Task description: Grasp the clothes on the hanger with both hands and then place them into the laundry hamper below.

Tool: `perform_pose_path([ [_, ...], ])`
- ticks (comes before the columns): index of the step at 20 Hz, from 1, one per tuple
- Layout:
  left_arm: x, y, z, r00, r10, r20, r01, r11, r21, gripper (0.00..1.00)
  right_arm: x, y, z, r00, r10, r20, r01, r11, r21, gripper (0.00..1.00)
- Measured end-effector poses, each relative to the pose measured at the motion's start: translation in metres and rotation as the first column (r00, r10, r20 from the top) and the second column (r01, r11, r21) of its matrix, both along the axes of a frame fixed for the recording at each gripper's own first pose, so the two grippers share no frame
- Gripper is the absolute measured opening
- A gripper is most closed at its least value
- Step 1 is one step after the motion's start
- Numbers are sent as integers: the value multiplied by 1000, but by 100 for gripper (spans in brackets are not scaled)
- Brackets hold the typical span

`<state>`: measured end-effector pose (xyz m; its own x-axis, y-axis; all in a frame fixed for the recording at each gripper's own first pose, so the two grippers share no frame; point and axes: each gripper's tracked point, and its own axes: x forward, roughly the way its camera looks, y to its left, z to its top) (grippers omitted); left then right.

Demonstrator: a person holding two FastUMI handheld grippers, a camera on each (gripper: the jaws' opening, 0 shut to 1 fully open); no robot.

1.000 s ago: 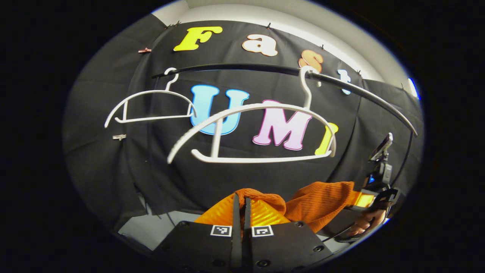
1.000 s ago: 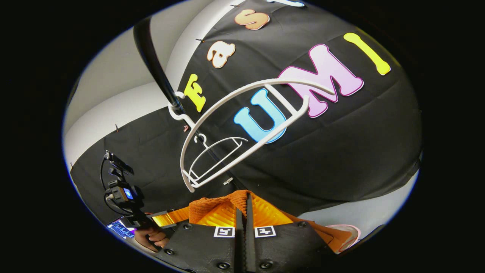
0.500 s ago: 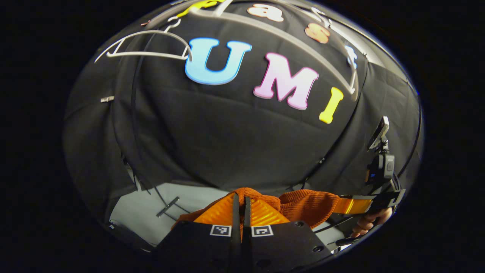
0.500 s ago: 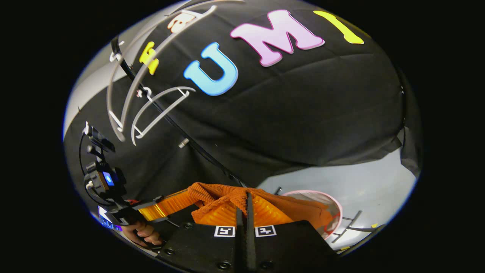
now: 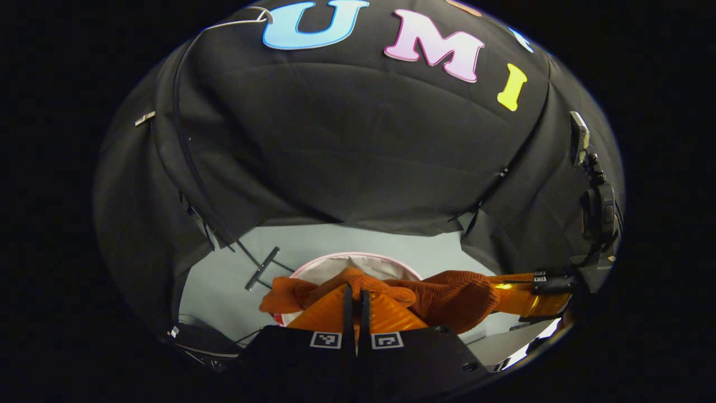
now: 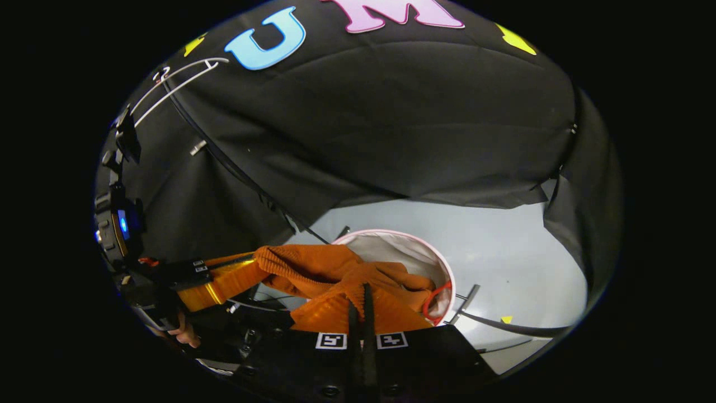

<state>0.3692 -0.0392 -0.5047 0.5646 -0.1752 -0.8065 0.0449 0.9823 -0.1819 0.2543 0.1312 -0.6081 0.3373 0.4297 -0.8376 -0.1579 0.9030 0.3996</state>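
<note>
An orange ribbed knit garment [image 5: 447, 291] [image 6: 319, 266] is stretched between both grippers above a round pink-rimmed laundry hamper [image 5: 358, 258] [image 6: 417, 246] on the grey floor. In the left gripper view my left gripper [image 5: 356, 291] is shut on one edge of the garment. In the right gripper view my right gripper [image 6: 361, 291] is shut on the other edge. Each view also has the other gripper off to the side, held by a hand. Part of the cloth hangs over the hamper's opening.
A white hanger [image 6: 173, 84] hangs on the black rail [image 6: 224, 157] at the upper left of the right gripper view. The rack's black legs and feet [image 6: 503, 327] [image 5: 262, 268] lie on the grey floor beside the hamper.
Both grippers have come down with the garment, away from the hangers and rail. The hamper and floor have come into sight below the cloth.
</note>
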Motion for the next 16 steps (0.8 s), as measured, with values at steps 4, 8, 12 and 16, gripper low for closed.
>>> perform_pose_path([
  [4, -4, 9, -26, 998, 14, -66, -13, 1000, 14, 5, -7, 4, -17, 999, 29, -43, -31, 999, -37, 5],
  [8, -12, 14, -40, 993, 14, -121, -14, 1000, 3, 6, -11, 4, -27, 997, 55, -55, -59, 995, -75, 5],
  [12, -11, 23, -41, 992, 26, -124, -23, 999, 24, 63, -9, 3, -29, 997, 60, -47, -65, 990, -121, 48],
  [16, -13, 31, -45, 990, 48, -133, -42, 998, 48, 96, -12, 7, -24, 996, 75, -42, -82, 982, -168, 99],
])
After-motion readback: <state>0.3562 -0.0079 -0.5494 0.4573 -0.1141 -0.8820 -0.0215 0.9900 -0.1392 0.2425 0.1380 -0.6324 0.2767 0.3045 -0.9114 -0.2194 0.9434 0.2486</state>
